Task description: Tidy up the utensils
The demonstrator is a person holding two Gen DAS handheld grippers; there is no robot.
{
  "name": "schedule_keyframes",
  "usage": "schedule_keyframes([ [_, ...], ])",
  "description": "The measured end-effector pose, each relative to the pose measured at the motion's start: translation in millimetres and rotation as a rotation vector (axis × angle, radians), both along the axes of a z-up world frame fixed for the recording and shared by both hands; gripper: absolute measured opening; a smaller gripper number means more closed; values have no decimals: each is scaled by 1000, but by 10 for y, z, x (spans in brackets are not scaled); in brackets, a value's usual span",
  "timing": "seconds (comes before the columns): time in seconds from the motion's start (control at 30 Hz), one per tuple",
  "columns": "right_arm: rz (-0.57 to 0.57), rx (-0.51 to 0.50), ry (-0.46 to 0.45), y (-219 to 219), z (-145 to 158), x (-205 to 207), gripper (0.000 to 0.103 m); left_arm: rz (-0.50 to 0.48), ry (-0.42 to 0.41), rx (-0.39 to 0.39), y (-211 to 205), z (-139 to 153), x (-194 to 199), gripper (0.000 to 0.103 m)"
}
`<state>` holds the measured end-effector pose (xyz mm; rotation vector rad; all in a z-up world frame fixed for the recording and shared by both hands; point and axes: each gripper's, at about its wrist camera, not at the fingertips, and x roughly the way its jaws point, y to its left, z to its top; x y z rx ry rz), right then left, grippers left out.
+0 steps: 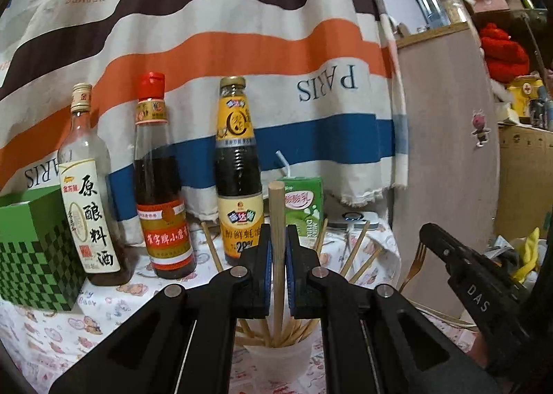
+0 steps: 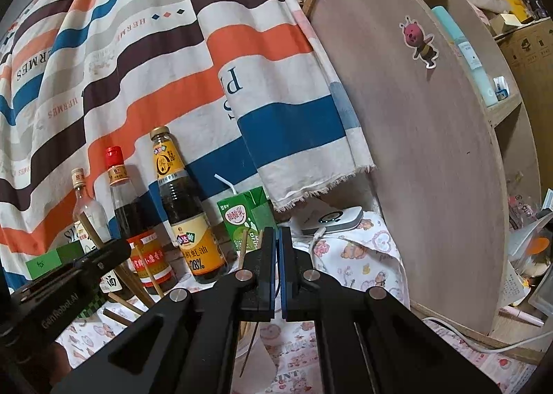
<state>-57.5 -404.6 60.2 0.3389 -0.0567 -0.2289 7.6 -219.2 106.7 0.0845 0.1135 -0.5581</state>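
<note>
My left gripper (image 1: 277, 233) is shut on a pale wooden chopstick (image 1: 276, 207) that stands upright. Its lower end reaches into a white cup (image 1: 276, 359) holding several more chopsticks. In the right wrist view the left gripper (image 2: 115, 250) sits at the left with that chopstick (image 2: 88, 229) slanting through it. My right gripper (image 2: 277, 235) is shut on the thin handle of a fork (image 2: 250, 349), seen edge-on below the pads. From the left wrist view the right gripper (image 1: 427, 231) is at the right, with the copper-coloured fork (image 1: 414, 262) hanging tines-up at its tip.
Three sauce bottles (image 1: 162, 186) stand in a row before a striped cloth (image 1: 207, 48). A green checked box (image 1: 34, 248) is at the left and a green drink carton (image 1: 304, 207) behind the cup. Loose chopsticks (image 1: 359, 252) lie on the tablecloth. A wooden shelf panel (image 2: 414, 152) rises on the right.
</note>
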Motion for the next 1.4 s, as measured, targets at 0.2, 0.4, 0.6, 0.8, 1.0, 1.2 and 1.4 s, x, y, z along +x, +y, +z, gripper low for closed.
schedule_keyframes([
  [0.2, 2, 13, 2, -32, -1, 1, 2, -4, 69, 34, -55, -44, 111, 6],
  [0.4, 3, 16, 7, -37, -6, 7, 2, 8, 121, 72, -98, -80, 211, 7],
  [0.6, 1, 20, -5, -25, 2, -31, 2, -53, 67, 6, 130, -2, 24, 75],
  [0.8, 35, -10, -57, 87, 66, -151, 2, 28, 19, -68, 604, 151, -193, 84],
  [1.0, 88, -75, -78, 284, 128, -91, 2, 156, -26, -76, 1118, 116, -341, 102],
  [1.2, 162, -146, -30, 408, 246, 241, 2, 254, 35, -106, 1541, -127, -335, 102],
  [1.4, 189, -174, 22, 413, 308, 563, 2, 307, 89, -127, 1797, -336, -321, 102],
])
